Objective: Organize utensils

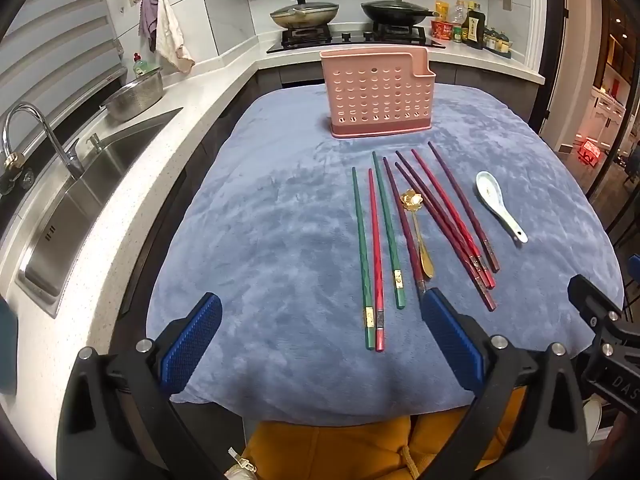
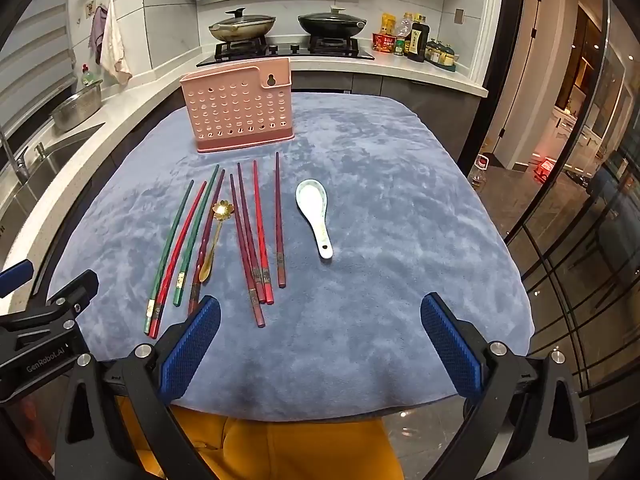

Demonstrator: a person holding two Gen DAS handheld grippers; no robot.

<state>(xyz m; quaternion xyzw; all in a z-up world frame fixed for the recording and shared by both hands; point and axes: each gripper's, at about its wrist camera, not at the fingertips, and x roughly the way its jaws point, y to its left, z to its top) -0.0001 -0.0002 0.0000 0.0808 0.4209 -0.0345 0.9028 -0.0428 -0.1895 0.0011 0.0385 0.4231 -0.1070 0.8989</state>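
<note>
A pink perforated utensil holder (image 1: 378, 94) (image 2: 240, 108) stands upright at the far end of a blue cloth. In front of it lie several chopsticks, green (image 1: 362, 248) (image 2: 170, 240), red and dark maroon (image 1: 440, 220) (image 2: 248, 240). Among them rests a small gold spoon (image 1: 418, 224) (image 2: 212, 236) with a flower bowl. A white ceramic spoon (image 1: 500, 204) (image 2: 316, 212) lies to their right. My left gripper (image 1: 320, 312) is open above the near ends of the green and red chopsticks. My right gripper (image 2: 320, 312) is open over bare cloth near the front edge. Neither holds anything.
The blue cloth (image 1: 260, 220) (image 2: 400, 200) covers the table. A steel sink (image 1: 80, 208) and tap sit in the white counter at left. Two lidded pans (image 2: 288, 22) stand on the stove behind, with bottles (image 2: 412, 38) at its right. Orange trousers (image 2: 280, 448) show below.
</note>
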